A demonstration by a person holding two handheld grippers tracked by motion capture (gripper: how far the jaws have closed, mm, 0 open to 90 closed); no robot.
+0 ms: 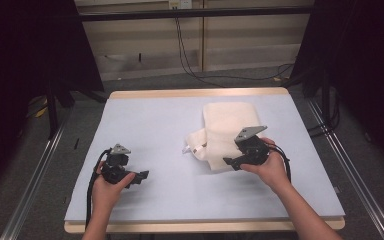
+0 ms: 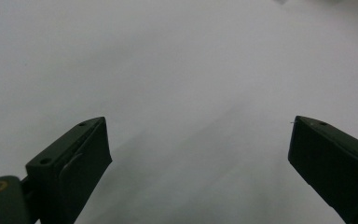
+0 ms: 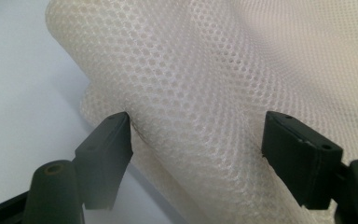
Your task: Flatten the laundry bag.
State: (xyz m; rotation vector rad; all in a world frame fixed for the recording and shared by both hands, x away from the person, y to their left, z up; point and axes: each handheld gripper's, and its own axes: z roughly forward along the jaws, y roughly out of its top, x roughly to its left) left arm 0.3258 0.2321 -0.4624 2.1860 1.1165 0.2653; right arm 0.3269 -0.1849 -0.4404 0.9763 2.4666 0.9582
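Right claw (image 3: 196, 135), spread, straddles the mesh cloth (image 3: 223, 84) fold to pinch it; left claw (image 2: 200, 149), spread, idles at seven o'clock on the bench (image 1: 150, 120).

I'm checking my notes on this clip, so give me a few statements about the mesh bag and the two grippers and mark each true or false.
1. The mesh bag lies on the table. True.
2. The right gripper has mesh between its open jaws. True.
3. The left gripper holds a corner of the bag. False: its jaws stand open over bare table.
4. The bag is black. False: it is white.
5. The bag lies at the left gripper's side. False: it lies at the right gripper's.
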